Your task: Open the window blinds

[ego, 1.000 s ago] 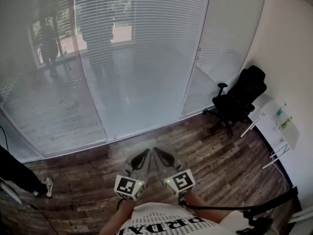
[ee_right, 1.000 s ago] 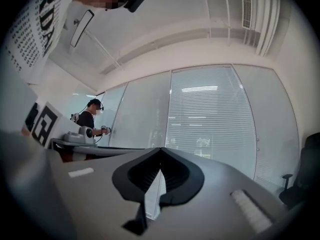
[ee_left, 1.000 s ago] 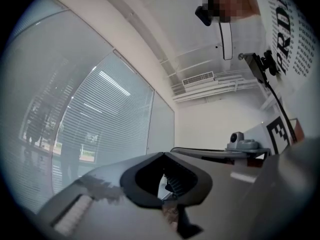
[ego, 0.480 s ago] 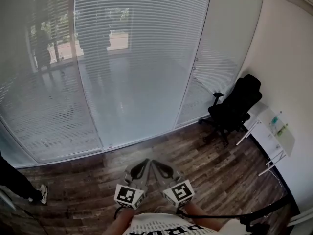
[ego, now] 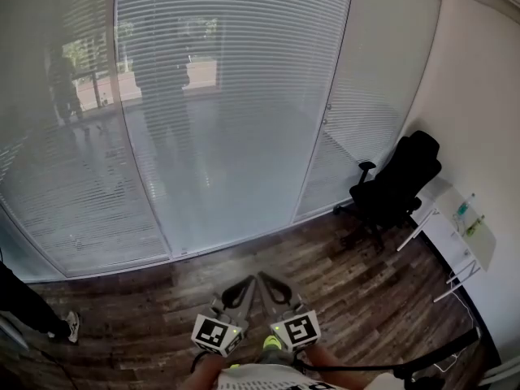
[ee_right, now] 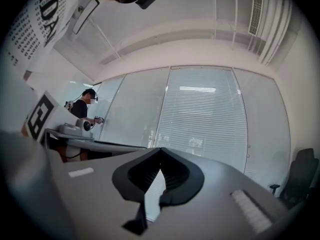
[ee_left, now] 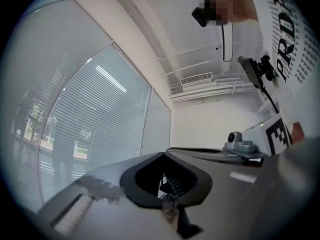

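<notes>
- The room is an office with a dark plank floor [ego: 366, 275], white walls and a wall of glass panels. A black office chair [ego: 394, 189] stands by the right-hand wall.
- The window blinds [ego: 236, 96] hang behind the glass. They are left of the chair and farther from me than it.
- My left tool [ego: 242, 287] and right tool [ego: 268, 285] are low, left of the chair and nearer to me than it is. They sit side by side and well apart from the blinds.
- Both tools are pressed together, tips meeting, with nothing between them.
- The blinds lie straight ahead of both tools and above them, and neither hand is clearly nearer.
- The slats are thin, white and level, lowered down the tall panels. They are turned mostly shut, with a dim view through at the upper left.
- I see no cord or wand. A small fitting [ego: 326, 121] on the frame post left of the chair may be the control.
</notes>
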